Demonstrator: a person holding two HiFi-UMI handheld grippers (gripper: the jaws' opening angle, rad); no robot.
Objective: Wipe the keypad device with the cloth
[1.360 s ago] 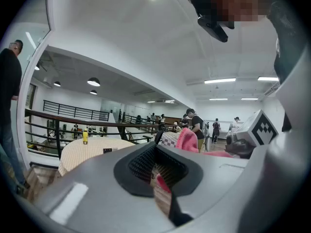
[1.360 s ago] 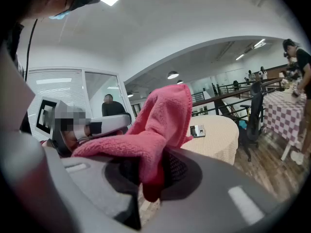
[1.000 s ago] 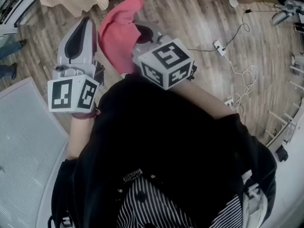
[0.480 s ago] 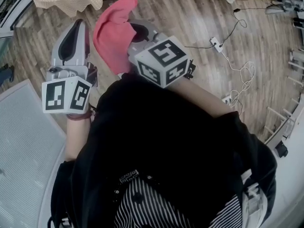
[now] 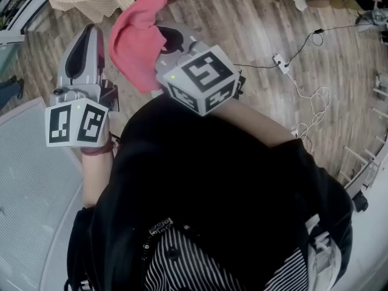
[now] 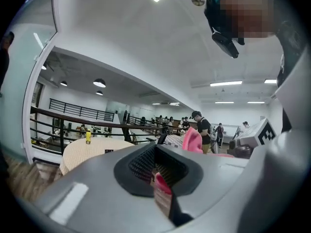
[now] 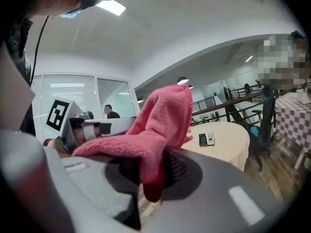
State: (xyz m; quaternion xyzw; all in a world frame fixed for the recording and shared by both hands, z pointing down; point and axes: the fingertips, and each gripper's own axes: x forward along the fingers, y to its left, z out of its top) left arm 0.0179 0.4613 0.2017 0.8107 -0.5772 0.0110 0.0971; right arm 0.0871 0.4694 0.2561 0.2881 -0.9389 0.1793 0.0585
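Shifted left, cloth (image 5: pixel 136 38) rises lengthwise from right hand-held gripper (image 7: pixel 150 178).

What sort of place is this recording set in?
Probably a large open-plan workspace or lab hall: wooden floor with a trailing power strip, a cloth-covered round table, and a railing with several people standing nearby.

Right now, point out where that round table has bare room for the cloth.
The round table is mostly bare: open cream top beside and in front of the keypad device. Its left part hides behind the cloth held by the right gripper. A yellow bottle stands at its far edge.
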